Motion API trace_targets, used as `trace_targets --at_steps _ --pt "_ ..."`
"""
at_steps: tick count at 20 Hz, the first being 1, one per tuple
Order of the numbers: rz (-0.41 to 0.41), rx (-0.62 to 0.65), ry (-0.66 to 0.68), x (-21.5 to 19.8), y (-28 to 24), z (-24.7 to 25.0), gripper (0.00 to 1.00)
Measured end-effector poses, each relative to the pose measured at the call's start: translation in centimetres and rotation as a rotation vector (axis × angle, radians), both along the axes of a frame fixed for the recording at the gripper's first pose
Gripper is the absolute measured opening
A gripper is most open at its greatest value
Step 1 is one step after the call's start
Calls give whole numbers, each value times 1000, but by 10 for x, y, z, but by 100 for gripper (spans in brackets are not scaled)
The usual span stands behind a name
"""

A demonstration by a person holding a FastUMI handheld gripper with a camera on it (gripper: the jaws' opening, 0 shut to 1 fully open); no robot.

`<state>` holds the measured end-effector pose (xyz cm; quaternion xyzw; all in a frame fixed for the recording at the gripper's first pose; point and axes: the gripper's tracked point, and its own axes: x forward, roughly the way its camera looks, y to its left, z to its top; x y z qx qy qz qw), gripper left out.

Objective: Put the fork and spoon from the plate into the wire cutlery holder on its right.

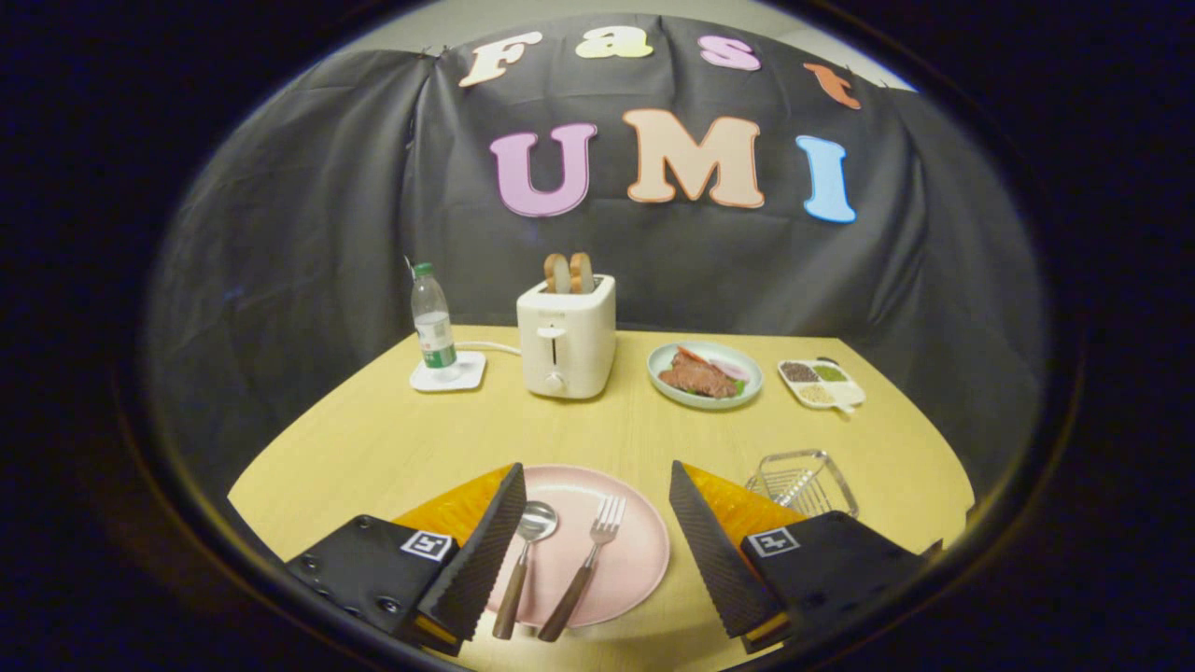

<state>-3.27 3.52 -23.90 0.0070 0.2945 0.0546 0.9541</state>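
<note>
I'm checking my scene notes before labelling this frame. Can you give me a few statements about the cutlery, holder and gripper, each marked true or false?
1. The spoon and fork lie on the pink plate. True.
2. The gripper is shut on the fork. False: it is open, holding nothing.
3. The wire cutlery holder already holds the spoon. False: the spoon is on the plate.
4. Bread sticks out of the toaster. True.

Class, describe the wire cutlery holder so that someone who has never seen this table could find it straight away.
On the pale wooden table, find the round pink plate lying between the open gripper's fingers. Just to its right stands the silvery wire cutlery holder. Unlike the white divided condiment dish beyond it, it is see-through mesh.
</note>
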Motion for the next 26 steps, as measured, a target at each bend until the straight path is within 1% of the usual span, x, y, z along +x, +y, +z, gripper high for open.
trace_targets --at_steps 7,16,22,24,26 --pt "10 -36 127 -17 0 -55 98" --pt "22 -65 248 -31 5 -106 98" --pt "36 -66 280 -31 13 -116 72" --pt "32 -84 303 -33 10 -122 64" --pt "31 -71 312 -33 13 -122 55"
